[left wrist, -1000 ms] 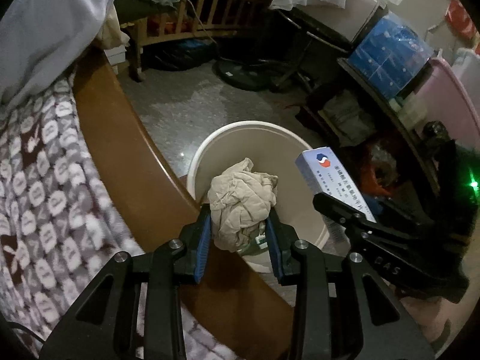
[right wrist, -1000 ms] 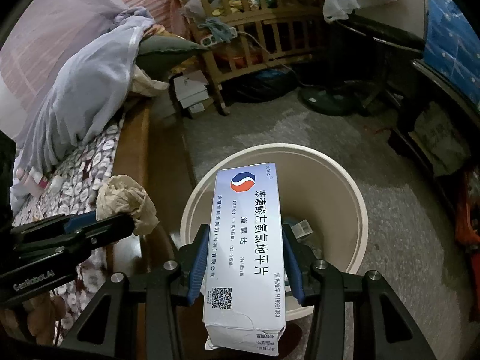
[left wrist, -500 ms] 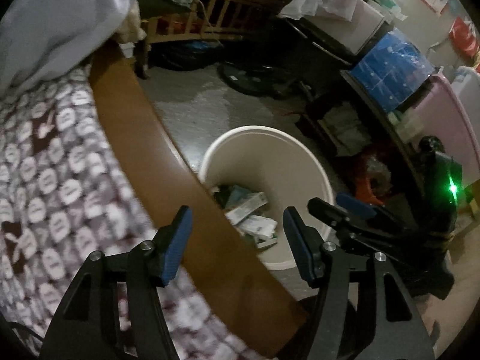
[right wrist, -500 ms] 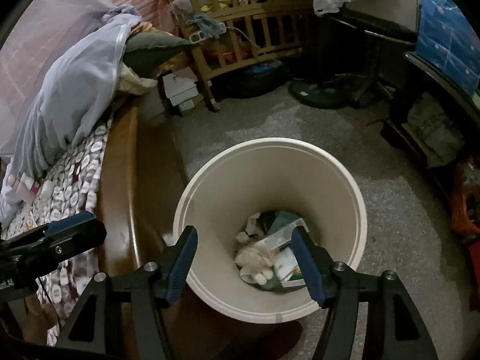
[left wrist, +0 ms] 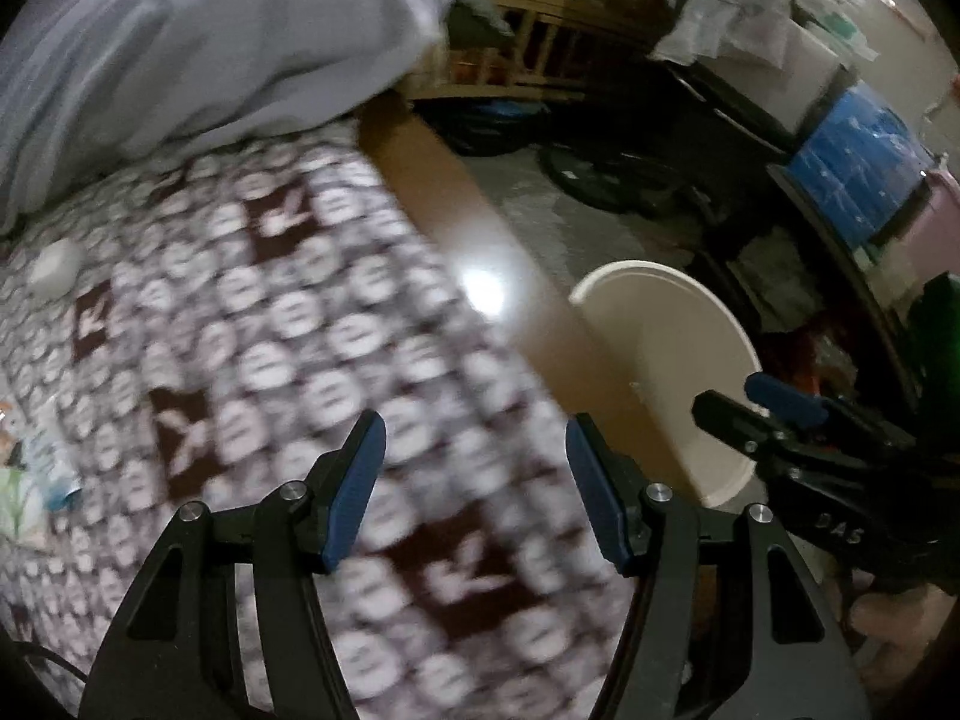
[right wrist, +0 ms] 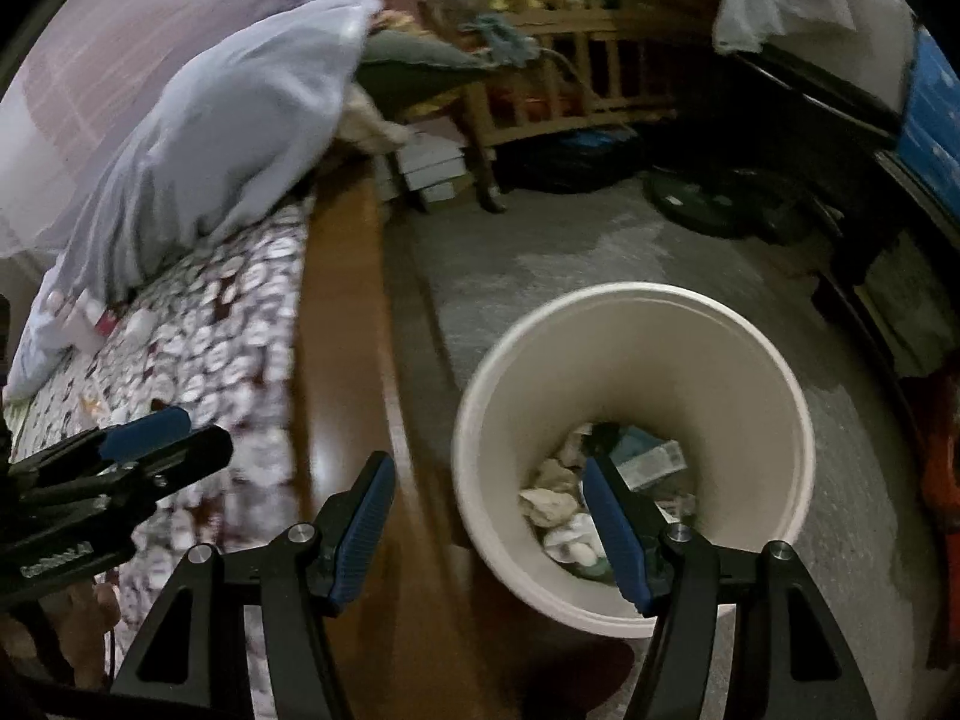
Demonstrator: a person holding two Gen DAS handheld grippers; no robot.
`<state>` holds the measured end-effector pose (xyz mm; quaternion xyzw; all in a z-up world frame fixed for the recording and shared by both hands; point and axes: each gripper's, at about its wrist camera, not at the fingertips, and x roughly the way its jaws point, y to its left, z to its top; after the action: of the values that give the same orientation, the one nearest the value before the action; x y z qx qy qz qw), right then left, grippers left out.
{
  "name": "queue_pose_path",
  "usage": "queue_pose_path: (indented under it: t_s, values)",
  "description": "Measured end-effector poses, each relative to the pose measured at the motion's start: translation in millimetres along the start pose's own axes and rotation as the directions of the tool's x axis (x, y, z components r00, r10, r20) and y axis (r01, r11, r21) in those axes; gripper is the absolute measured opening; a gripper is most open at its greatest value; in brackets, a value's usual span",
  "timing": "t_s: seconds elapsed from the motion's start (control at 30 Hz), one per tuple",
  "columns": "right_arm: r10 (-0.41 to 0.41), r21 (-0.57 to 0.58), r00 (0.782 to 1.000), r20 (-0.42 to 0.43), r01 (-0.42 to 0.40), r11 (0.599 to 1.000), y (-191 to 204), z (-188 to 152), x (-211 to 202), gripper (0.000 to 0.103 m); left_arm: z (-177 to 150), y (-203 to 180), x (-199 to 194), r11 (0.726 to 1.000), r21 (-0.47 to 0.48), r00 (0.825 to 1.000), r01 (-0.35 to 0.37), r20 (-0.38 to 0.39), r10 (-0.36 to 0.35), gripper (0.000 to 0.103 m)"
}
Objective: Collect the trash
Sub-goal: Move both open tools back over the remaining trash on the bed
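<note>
Trash [right wrist: 606, 492]: piled at the bottom of the bin [right wrist: 636, 306], set on the floor just beside the bed so it is easily reached | Right gripper [right wrist: 489, 525]: held open and empty at the bin's rim | Left gripper [left wrist: 474, 489]: held open, empty, over the blanket [left wrist: 252, 324], likely so more trash can be found.

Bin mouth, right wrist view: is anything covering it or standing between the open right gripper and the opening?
Nothing visible does. The bin has no lid, its mouth gapes upward, and earlier trash lies only at the bottom. The right gripper, jaws open and empty, hangs by the near rim; the bed's wooden edge lies beside the bin, not across it.
</note>
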<state>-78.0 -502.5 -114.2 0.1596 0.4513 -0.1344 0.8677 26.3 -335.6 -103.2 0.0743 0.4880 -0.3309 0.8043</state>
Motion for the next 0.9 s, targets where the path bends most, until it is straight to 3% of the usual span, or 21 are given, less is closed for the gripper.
queue_pose_path:
  t_s: [0.23,0.5,0.63,0.77,0.9]
  values:
    - [0.074,-0.106,0.997,-0.027,-0.077,0.991,61,2,11,0.063,-18,71,-24,0.993,-0.096,0.997,-0.069,0.01,0.07,0.061]
    - [0.191,-0.236,0.976,-0.106,-0.211,0.949,152,-4,36,0.063,-49,169,-66,0.956,-0.235,0.984,-0.173,0.009,0.181,0.061]
    - [0.261,-0.308,0.954,-0.151,-0.296,0.904,204,-9,53,0.063,-70,219,-91,0.927,-0.297,0.972,-0.227,-0.004,0.236,0.061]
    - [0.343,-0.353,0.918,-0.201,-0.395,0.848,264,-7,74,0.063,-97,264,-114,0.887,-0.349,0.951,-0.301,-0.04,0.307,0.061]
    - [0.405,-0.376,0.88,-0.246,-0.472,0.798,326,-4,100,0.057,-116,295,-122,0.853,-0.411,0.944,-0.323,-0.075,0.321,0.061]
